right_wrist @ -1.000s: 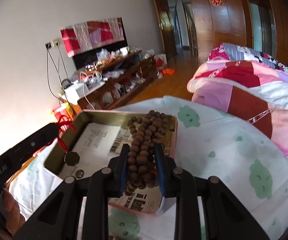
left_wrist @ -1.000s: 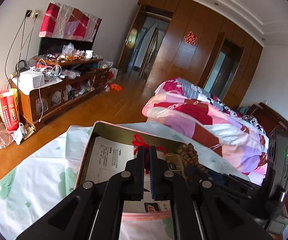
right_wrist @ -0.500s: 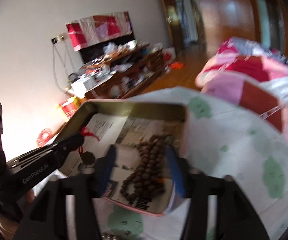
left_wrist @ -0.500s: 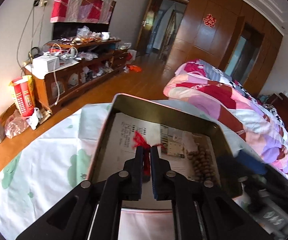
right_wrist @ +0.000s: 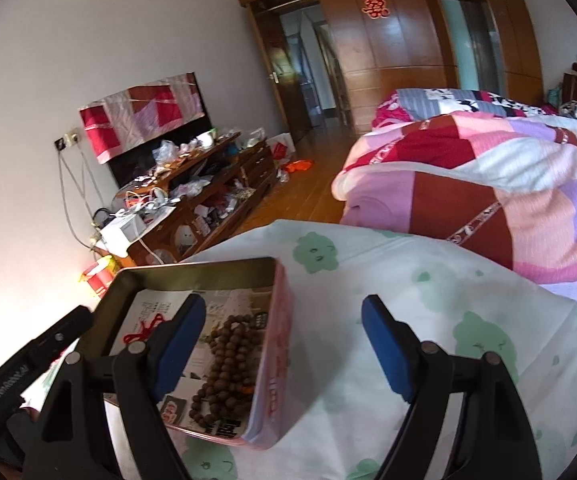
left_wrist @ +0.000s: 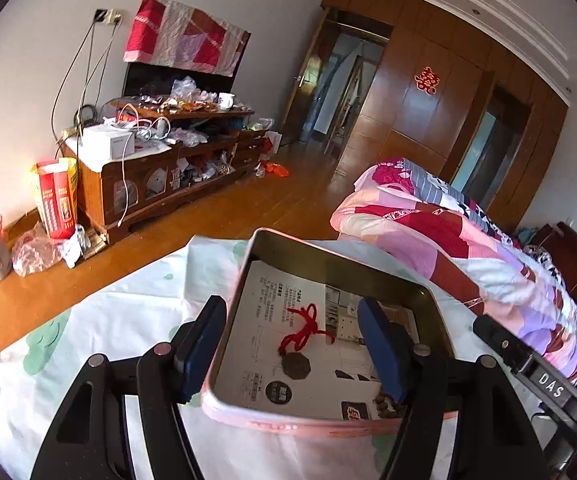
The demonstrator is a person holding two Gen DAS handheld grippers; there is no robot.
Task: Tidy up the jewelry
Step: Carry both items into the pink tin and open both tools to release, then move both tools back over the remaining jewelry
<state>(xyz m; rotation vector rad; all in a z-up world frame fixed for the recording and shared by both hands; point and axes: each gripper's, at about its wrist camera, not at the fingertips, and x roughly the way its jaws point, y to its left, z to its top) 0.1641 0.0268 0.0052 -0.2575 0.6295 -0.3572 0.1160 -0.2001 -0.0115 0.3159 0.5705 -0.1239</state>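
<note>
Where both grippers lately pinched jewelry, left gripper [left_wrist: 292, 342] and right gripper [right_wrist: 284, 344] have just spread wide, released, red-corded dark pendant [left_wrist: 295, 365] and brown wooden bead strand [right_wrist: 224, 364] lying in the pink-walled metal tin [right_wrist: 278, 344], "GenRobot.AI" on the left gripper

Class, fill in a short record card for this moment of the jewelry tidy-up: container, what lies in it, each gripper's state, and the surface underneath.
container: open pink tin, lined with printed paper
item one: red-cord pendant, lying in the tin
item two: brown bead string, lying in the tin
left gripper: open, jaws just opened, holding nothing
right gripper: open, jaws just opened, beads released
surface: white sheet with green prints
</note>
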